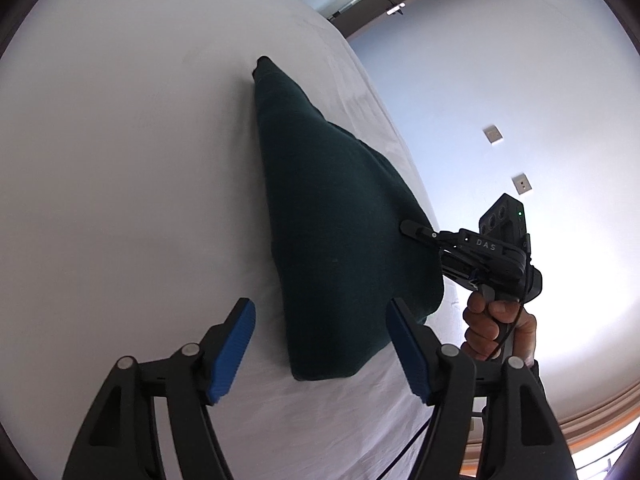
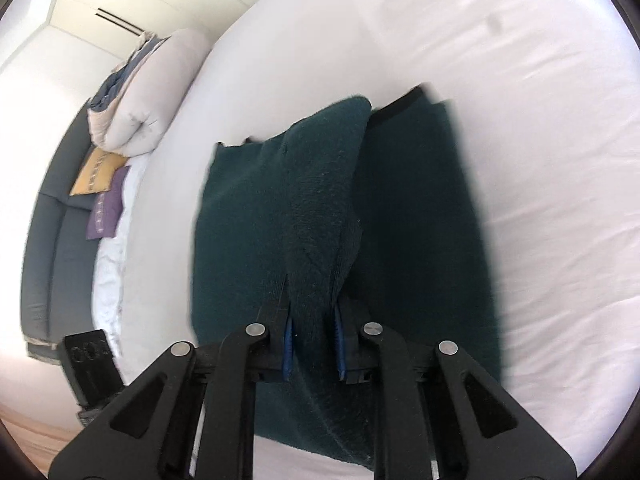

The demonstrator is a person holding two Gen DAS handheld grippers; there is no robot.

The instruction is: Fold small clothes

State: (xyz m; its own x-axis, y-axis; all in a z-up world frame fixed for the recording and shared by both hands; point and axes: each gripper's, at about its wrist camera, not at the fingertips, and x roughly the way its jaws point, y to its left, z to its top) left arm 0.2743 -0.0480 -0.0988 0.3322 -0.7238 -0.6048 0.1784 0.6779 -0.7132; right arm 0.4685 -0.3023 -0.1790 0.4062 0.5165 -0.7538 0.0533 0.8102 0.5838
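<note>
Your right gripper (image 2: 314,350) has its jaws pinching a bunched edge of the dark green knitted garment (image 2: 320,208), and the cloth rises from the white bed (image 2: 520,120) like a tent towards them. The pinch takes only a narrow ridge of the knit, so if you pull quickly the fabric can slide out, or you may hold one layer only and the layer below stays flat.

Your left gripper (image 1: 320,354) has its jaws spread and holds nothing; the near corner of the garment lies between the two blue pads (image 1: 234,348) without touching them. If this side is not held, the whole piece can drag over the sheet instead of folding, and it is close to the bed's edge. Your hand (image 1: 496,326) is near there too.
</note>
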